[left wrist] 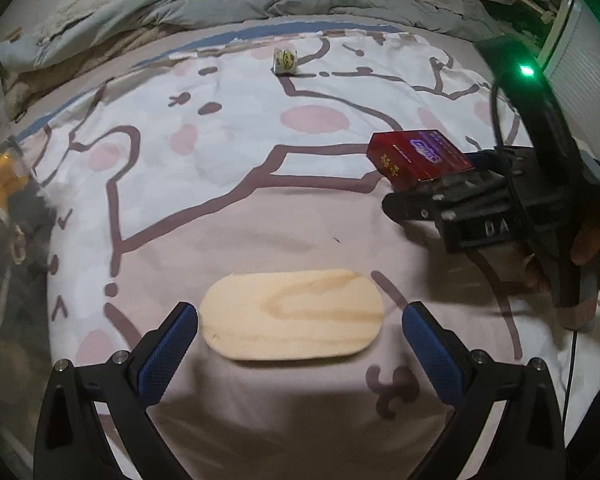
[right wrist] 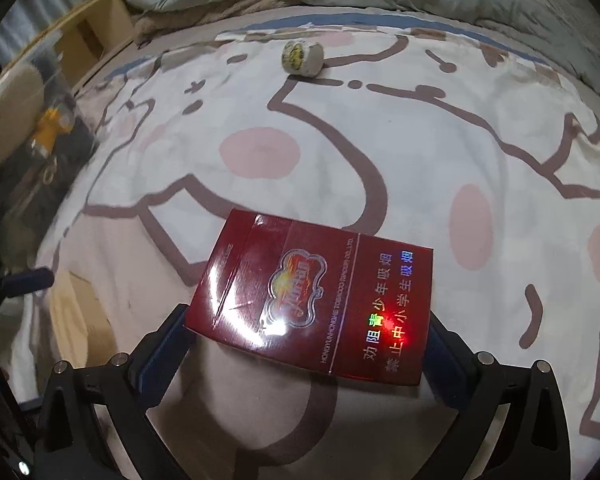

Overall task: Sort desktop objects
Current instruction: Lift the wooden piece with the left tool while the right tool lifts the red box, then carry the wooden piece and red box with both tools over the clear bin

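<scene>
Fingers of the left gripper (left wrist: 300, 340) stand spread wide, grasping nothing, with the oval wooden board (left wrist: 291, 314) lying flat on the bed sheet (left wrist: 228, 152) between and just ahead of them. At twelve o'clock, far up the sheet, sits a small round wrapped item (left wrist: 285, 61). At two o'clock the right gripper (right wrist: 306, 344) is clenched on the red cigarette pack (right wrist: 312, 296), held tilted above the sheet.

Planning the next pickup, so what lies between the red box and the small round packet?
Nothing but bare patterned bedsheet between the red box and the round packet, shown in the right wrist view.
</scene>
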A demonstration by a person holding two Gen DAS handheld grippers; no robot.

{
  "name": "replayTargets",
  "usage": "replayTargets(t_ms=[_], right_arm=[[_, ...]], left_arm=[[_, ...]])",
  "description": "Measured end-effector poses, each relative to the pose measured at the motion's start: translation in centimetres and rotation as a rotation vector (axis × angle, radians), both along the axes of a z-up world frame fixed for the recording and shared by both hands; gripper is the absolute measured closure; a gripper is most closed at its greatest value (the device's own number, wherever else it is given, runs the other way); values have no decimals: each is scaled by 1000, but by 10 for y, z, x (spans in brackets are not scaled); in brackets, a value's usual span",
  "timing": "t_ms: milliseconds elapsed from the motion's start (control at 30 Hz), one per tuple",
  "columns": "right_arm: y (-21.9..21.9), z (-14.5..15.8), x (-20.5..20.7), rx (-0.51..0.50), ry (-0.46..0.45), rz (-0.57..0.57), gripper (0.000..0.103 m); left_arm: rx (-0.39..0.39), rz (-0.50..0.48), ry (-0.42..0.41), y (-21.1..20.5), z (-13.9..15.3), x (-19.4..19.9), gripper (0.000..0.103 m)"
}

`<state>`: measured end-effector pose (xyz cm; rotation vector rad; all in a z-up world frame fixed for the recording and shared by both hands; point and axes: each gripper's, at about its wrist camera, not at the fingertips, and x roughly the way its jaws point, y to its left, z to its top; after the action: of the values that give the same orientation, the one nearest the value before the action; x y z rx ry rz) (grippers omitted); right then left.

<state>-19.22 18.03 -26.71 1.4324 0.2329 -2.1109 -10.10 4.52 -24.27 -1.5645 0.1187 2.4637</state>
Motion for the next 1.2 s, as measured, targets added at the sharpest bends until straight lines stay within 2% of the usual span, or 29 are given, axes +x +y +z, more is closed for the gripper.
replayTargets(t_ms=[367, 433, 567, 800, 967, 1200], right_arm=[[6, 8, -6, -61, -18, -70, 1], [7, 8, -6, -50, -3, -76, 7], [7, 10, -5, -38, 22, -66, 7], [11, 15, -9, -30, 43, -84, 7], [12, 32, -11, -44, 98, -82, 7], [9, 84, -13, -118, 211, -69, 7]], left_arm=[[-8, 23, -28, -5, -22, -10, 0], [-12, 19, -23, -4, -22, -10, 0], [4, 9, -11, -5, -19, -9, 9], [22, 26, 1, -8, -9, -6, 9], [40, 28, 51, -7, 15, -8, 9], [58, 10, 152, -3, 66, -8, 9]])
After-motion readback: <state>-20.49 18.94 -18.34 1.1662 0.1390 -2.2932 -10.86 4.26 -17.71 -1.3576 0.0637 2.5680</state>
